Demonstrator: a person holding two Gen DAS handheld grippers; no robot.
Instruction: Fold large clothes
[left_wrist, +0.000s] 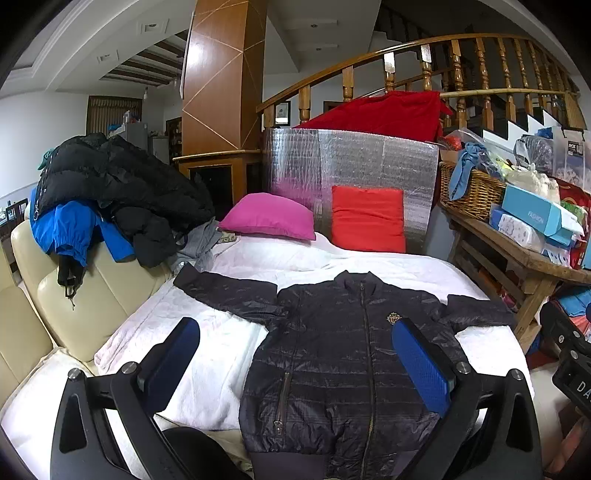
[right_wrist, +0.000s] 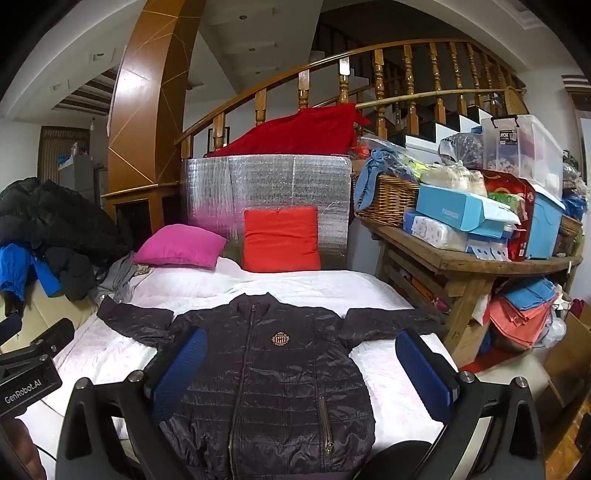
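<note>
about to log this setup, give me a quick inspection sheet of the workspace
surface: bed with white cover, wrinkled.
job's things: dark quilted jacket lying flat, front up, zipped, sleeves spread.
clutter: pink pillow and red pillow at the head; coat pile on the cream sofa; grey garment at the bed's edge.
grippers: left gripper and right gripper both open, above the jacket, holding nothing.
cables: nothing seen.
surroundings: wooden table stacked with boxes, wicker basket, stair railing.

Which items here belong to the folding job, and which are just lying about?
Job: jacket, spread flat on the bed; left gripper and right gripper, jaws open.
Lying about: pink pillow, red pillow, coat pile, basket, boxes.
</note>
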